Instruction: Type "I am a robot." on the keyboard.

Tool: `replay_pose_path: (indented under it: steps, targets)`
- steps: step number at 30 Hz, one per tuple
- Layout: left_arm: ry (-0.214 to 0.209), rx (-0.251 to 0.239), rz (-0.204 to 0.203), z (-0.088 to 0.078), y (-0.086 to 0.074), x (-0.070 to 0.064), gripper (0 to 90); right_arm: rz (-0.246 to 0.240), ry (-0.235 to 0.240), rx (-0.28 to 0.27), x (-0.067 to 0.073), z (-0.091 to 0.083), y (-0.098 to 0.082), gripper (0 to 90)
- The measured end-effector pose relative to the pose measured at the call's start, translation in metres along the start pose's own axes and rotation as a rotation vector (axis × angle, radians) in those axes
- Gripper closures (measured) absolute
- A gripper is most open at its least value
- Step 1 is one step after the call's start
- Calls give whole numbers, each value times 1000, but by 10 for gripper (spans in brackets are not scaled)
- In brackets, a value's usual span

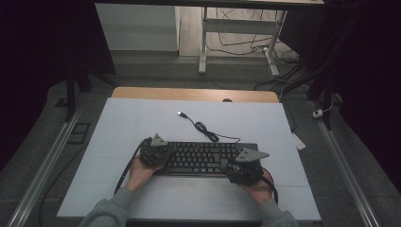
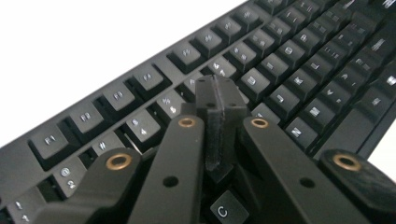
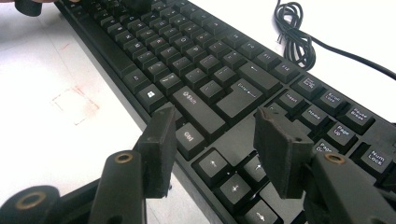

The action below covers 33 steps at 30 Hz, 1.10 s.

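Two claws poised over a keyboard, ready for key presses.

The keyboard (image 1: 203,158) lies flat in the middle of the white tabletop (image 1: 118,189), its cable (image 1: 204,127) curling away behind it. At its left end, the left claw (image 2: 219,100) has its jaws pressed fully together with nothing between them, the joined tip hovering just over the number and letter rows; that closed tip suits tapping one key, so it is best lowered straight onto the middle of a single keycap. At the right end, the right claw (image 3: 215,151) stands fairly wide and empty above the arrow keys (image 3: 233,179); it would likely need closing first, or a jaw may catch neighbouring keys.
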<state>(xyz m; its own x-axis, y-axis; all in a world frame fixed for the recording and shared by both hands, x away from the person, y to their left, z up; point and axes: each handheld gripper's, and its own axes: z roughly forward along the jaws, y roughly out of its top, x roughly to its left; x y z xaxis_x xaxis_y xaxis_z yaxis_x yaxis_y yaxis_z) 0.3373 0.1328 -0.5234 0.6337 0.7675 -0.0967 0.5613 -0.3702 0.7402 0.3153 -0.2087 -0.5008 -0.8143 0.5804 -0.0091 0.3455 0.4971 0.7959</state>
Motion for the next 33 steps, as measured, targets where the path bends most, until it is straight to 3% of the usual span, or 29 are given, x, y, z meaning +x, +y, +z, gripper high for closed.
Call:
replay_pose_path:
  steps: [9,16,21,33]
  targets:
    - [-23,-65,-28,-25,-3,5,853,0,-2,2,-1,0,0,489]
    - [-27,-80,-48,-43,-14,5,605,-4,-4,3,-3,3,0,488]
    - [-26,-65,-55,-53,-22,5,470,0,-9,6,-4,3,0,484]
    - [-14,-63,-81,-72,-44,6,378,2,-16,5,-5,4,0,482]
